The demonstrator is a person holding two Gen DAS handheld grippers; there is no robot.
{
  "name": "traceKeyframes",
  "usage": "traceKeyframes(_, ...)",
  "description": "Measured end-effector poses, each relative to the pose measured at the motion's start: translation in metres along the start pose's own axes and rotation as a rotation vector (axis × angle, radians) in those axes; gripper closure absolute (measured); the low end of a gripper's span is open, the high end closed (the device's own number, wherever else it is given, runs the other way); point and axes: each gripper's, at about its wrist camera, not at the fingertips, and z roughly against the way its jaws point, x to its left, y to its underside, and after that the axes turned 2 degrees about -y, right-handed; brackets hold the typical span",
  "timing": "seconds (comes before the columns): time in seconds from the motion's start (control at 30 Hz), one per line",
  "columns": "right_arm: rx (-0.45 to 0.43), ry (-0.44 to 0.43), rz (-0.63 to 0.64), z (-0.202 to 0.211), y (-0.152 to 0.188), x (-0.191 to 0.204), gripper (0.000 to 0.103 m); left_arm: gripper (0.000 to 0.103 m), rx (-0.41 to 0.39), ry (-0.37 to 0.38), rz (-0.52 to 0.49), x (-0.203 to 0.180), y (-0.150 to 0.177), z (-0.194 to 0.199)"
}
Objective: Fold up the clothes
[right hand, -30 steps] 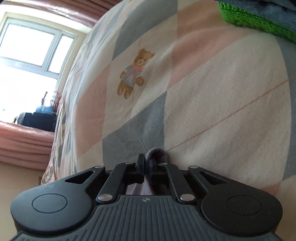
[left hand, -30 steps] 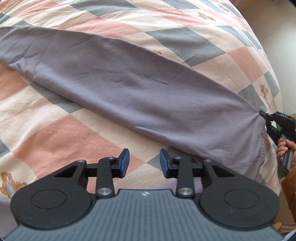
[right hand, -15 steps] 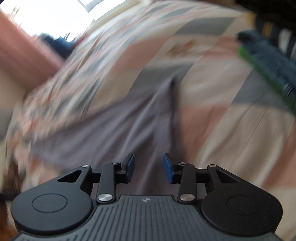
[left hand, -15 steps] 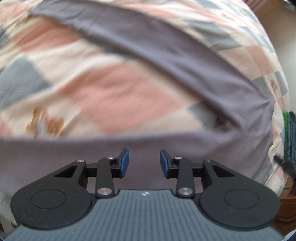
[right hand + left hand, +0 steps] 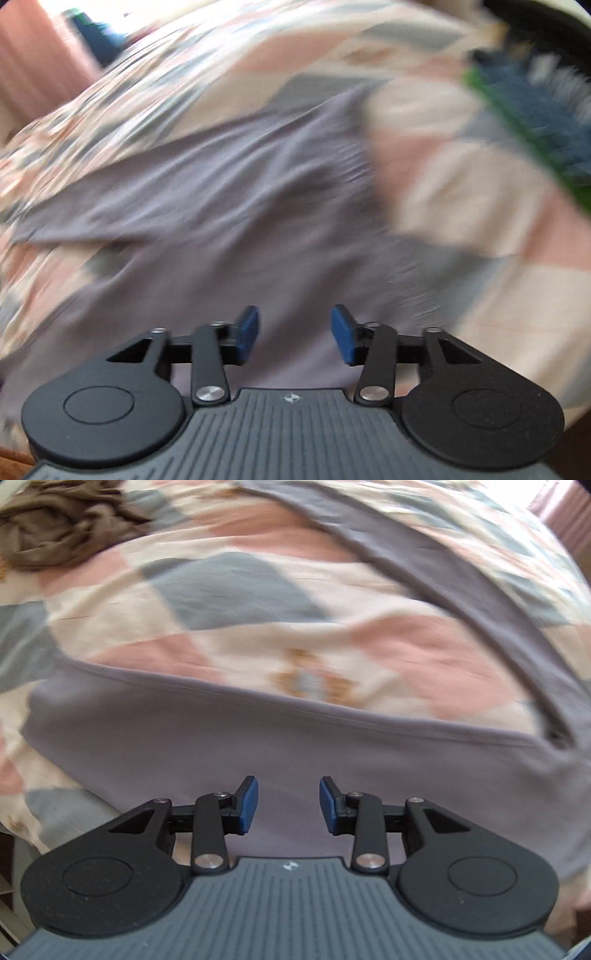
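Note:
A grey-purple garment (image 5: 258,746) lies spread on the checked bedspread (image 5: 229,587). In the left wrist view one part runs across below the middle and a narrower part curves up the right side. My left gripper (image 5: 288,805) is open and empty just above the near part of the garment. In the right wrist view the garment (image 5: 229,206) lies wrinkled across the middle, blurred by motion. My right gripper (image 5: 294,334) is open and empty above the cloth.
A crumpled brown garment (image 5: 62,528) lies at the far left of the bed. A blue and green folded pile (image 5: 532,122) sits at the right. The bed's edge drops off at the lower left (image 5: 22,834). A pink curtain (image 5: 40,62) hangs beyond the bed.
My right gripper has let go of the garment's end and opened, then swung over the spread cloth. My left gripper, still open, has moved over the garment's near part.

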Motion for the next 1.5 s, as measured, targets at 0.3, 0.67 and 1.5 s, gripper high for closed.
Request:
traceKeyframes(0.3,-0.022,0.266,-0.212,0.033,0.023,0.032,0.039,0.072,0.058,-0.066,0.003,0.078,-0.009,0.036)
traceKeyframes(0.67,-0.101,0.047,-0.266,0.134,0.080,0.151,0.012,0.058,-0.044,0.041,-0.419,0.019,0.044,0.140)
traceKeyframes(1.5,-0.101,0.094,-0.162,0.224,0.137,0.215,0.003,0.050,-0.091,-0.015,-0.538,0.030,0.081,0.221)
